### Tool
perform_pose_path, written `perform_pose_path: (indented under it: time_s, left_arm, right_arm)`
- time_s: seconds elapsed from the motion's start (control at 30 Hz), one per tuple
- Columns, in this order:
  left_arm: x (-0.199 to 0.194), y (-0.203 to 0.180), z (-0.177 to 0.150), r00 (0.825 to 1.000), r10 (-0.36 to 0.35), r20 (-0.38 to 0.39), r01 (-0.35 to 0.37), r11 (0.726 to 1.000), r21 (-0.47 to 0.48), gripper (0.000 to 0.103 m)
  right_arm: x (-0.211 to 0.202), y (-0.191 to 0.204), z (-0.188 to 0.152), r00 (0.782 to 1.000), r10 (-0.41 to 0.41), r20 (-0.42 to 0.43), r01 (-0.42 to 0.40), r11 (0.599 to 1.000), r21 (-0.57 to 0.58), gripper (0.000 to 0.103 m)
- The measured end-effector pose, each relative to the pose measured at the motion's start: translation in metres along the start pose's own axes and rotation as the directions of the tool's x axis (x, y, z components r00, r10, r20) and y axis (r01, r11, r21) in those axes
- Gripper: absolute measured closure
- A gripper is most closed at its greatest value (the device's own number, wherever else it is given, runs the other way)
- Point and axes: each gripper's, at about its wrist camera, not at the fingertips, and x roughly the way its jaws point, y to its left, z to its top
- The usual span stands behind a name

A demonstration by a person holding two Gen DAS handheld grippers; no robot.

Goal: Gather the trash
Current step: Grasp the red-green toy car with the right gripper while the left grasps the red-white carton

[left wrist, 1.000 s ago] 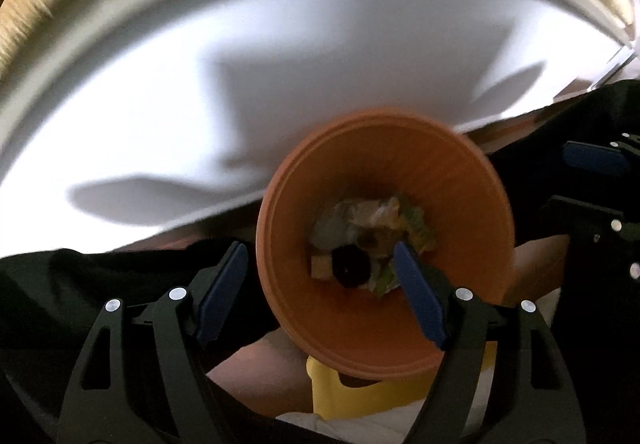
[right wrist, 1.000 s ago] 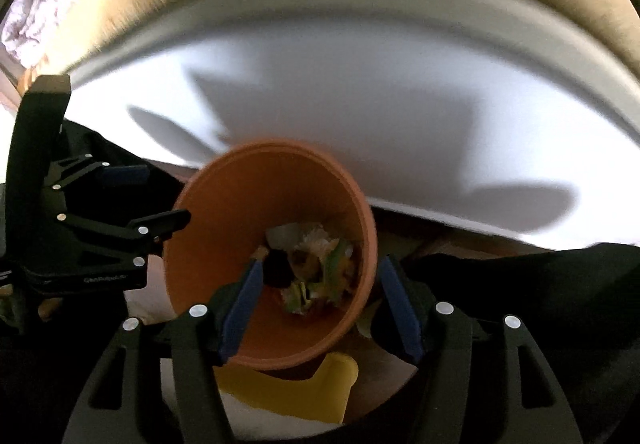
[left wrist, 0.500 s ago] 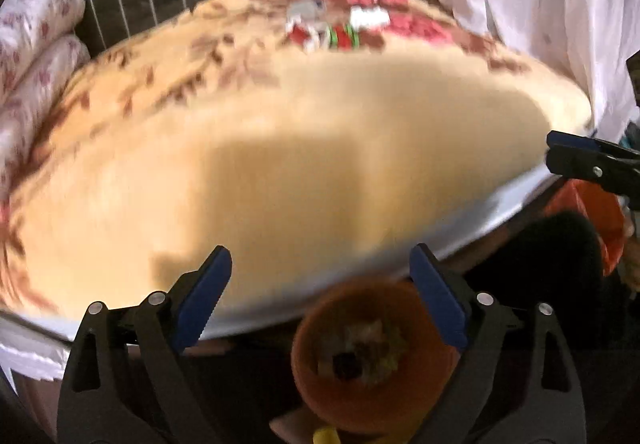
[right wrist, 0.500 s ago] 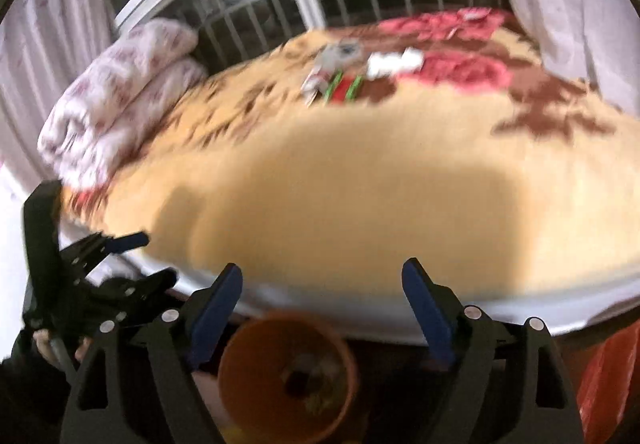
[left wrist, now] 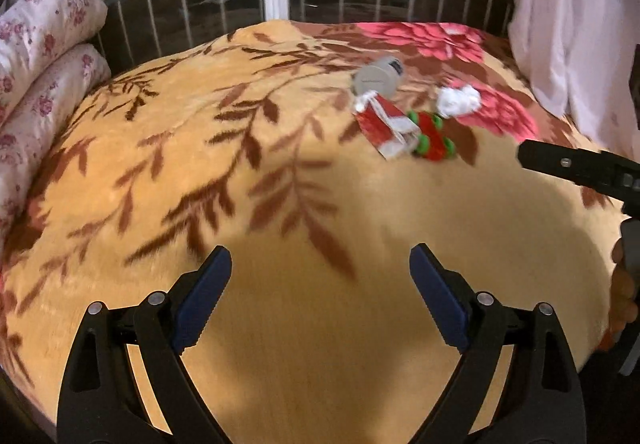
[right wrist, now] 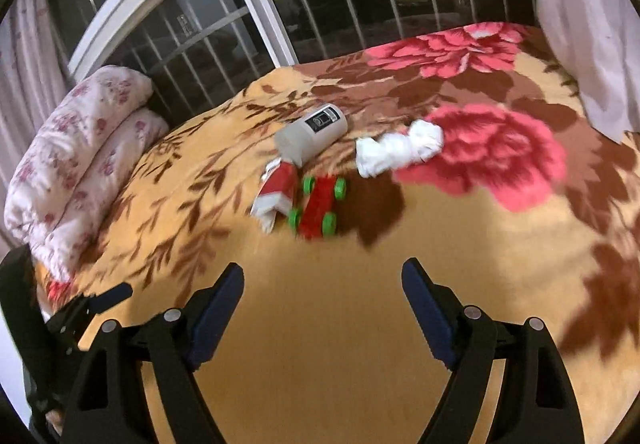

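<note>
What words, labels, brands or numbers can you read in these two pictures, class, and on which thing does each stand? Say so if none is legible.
None can be read.
Grey cup: a dark label with a pale mark on its side, too small and blurred to read.
Red and white wrapper: no letters can be made out.
Red toy car and white crumpled paper: no writing shows.

Floral blanket-covered bed (right wrist: pixel 400 324) before barred dark window (right wrist: pixel 320 11), white curtains (left wrist: pixel 568 23)
</note>
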Motion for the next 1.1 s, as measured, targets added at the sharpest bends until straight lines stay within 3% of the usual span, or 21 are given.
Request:
perform_pose_path:
  time_s: [0.17,0.4,0.5,0.63,0.77,0.9,1.0,1.1]
  left_arm:
    - [0.025,0.007,0.015,0.999,0.048,-0.008,-0.048,0.999,0.002,0.015]
    - [0.052,0.028,0.012,0.995,-0.044,-0.089,0.034,0.993,-0.111,0.015]
    - [0.051,0.030,0.011,0.995,-0.060,-0.075,0.050,0.990,-0.130,0.015]
    - [0.051,0.026,0.008,0.996,-0.049,-0.071,0.041,0.993,-0.115,0.015]
    - [0.052,0.024,0.009,0.997,-0.038,-0.073,0.031,0.994,-0.101,0.015]
    - [0.053,0.025,0.009,0.996,-0.046,-0.076,0.038,0.994,-0.105,0.015]
    - [0.053,0.025,0.009,0.996,-0.051,-0.076,0.043,0.993,-0.107,0.013]
    - [0.054,0.026,0.009,0.995,-0.055,-0.078,0.047,0.993,-0.109,0.013]
  right_arm:
    - [0.047,-0.002,0.028,0.998,-0.014,-0.055,0.017,0.998,0.060,0.036]
    - [0.096,-0.015,0.051,0.990,-0.023,-0.139,0.047,0.984,0.172,0.044]
    - [0.109,-0.012,0.054,0.986,-0.037,-0.165,0.065,0.983,0.172,0.044]
    - [0.122,-0.003,0.061,0.977,-0.112,-0.181,0.136,0.982,0.128,0.044]
    - [0.134,0.016,0.060,0.955,-0.251,-0.156,0.259,0.966,0.030,0.045]
    - [0.131,0.029,0.053,0.936,-0.338,-0.098,0.337,0.941,-0.027,0.064]
    - [0.116,0.021,0.052,0.949,-0.309,-0.068,0.311,0.950,0.019,0.065]
    - [0.091,0.011,0.047,0.980,-0.198,-0.036,0.200,0.978,0.065,0.065]
